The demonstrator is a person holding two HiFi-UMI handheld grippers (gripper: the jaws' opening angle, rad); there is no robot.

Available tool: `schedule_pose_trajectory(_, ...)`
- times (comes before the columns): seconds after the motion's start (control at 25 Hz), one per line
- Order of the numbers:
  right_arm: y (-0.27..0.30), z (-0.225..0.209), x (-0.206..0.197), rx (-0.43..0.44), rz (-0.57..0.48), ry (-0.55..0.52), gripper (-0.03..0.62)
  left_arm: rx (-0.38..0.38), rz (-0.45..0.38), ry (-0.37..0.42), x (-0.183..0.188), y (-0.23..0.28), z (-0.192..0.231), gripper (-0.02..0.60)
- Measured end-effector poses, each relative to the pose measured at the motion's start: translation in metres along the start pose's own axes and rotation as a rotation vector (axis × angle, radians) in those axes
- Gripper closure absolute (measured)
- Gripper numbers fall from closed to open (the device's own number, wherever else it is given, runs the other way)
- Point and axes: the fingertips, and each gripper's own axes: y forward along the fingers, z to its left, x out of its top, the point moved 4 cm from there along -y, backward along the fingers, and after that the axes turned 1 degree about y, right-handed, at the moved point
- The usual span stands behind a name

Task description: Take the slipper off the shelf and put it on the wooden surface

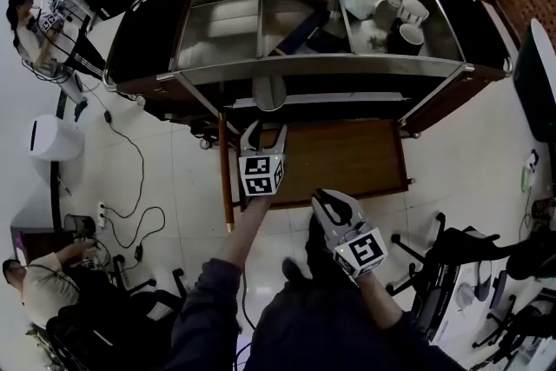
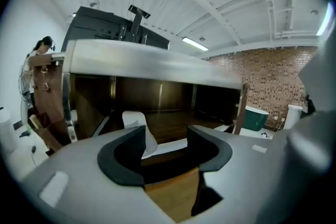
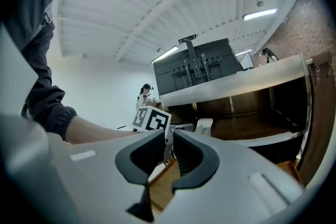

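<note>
A pale grey slipper (image 1: 268, 91) lies at the front edge of the cart's lower shelf (image 1: 347, 99). My left gripper (image 1: 267, 130) hovers just in front of it, jaws wide open and pointing at it, with nothing between them. In the left gripper view the slipper (image 2: 136, 122) shows behind the left finger, still on the shelf. The wooden surface (image 1: 347, 156) lies low under that gripper. My right gripper (image 1: 328, 198) hangs back nearer my body, shut and empty. The right gripper view looks past its jaws at the left gripper's marker cube (image 3: 152, 119) and the slipper (image 3: 203, 126).
The cart's glass top (image 1: 261, 22) carries cups and a jug (image 1: 387, 4) at its right end. Metal legs (image 1: 204, 104) frame the shelf opening. A wooden strip (image 1: 224, 174) runs along the board's left side. Cables (image 1: 130, 187), chairs (image 1: 452, 274) and people (image 1: 39, 35) surround the area.
</note>
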Motion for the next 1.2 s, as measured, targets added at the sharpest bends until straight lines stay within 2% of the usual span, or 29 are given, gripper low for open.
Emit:
schedule_pose_trajectory(0.16, 0.033, -0.059, -0.005, -0.038, 0.036, 0.012, 0.560, 0.076, 0.079, 0.020, -0.008, 0.089, 0.038, 0.345)
schedule_pose_trajectory(0.32, 0.056, -0.098, -0.005, -0.036, 0.044, 0.023, 0.560, 0.129, 0.148, 0.060, -0.021, 0.154, 0.068, 0.374)
schedule_pose_trajectory(0.4, 0.062, -0.110, -0.006, -0.035, 0.052, 0.028, 0.560, 0.158, 0.205, 0.058, -0.036, 0.177, 0.084, 0.418)
schedule_pose_trajectory(0.52, 0.067, -0.125, -0.005, -0.038, 0.047, 0.043, 0.560, 0.218, 0.262, 0.073, -0.049, 0.192, 0.104, 0.555)
schedule_pose_trajectory(0.6, 0.066, -0.132, -0.008, -0.047, 0.051, 0.058, 0.560, 0.215, 0.252, 0.073, -0.048, 0.191, 0.103, 0.561)
schedule_pose_trajectory(0.72, 0.064, -0.135, -0.014, -0.046, 0.068, 0.065, 0.563, 0.188, 0.208, 0.037, -0.041, 0.170, 0.090, 0.564)
schedule_pose_trajectory(0.84, 0.065, -0.123, -0.011, -0.015, 0.059, 0.058, 0.565, 0.206, 0.181, 0.005, -0.045, 0.118, 0.078, 0.565)
schedule_pose_trajectory(1.04, 0.060, -0.099, -0.020, 0.008, 0.080, 0.050, 0.571, 0.213, 0.193, 0.003, -0.094, 0.017, 0.040, 0.565)
schedule_pose_trajectory(1.2, 0.055, -0.068, -0.026, 0.042, 0.092, 0.033, 0.573, 0.213, 0.266, -0.024, -0.155, -0.044, 0.012, 0.565)
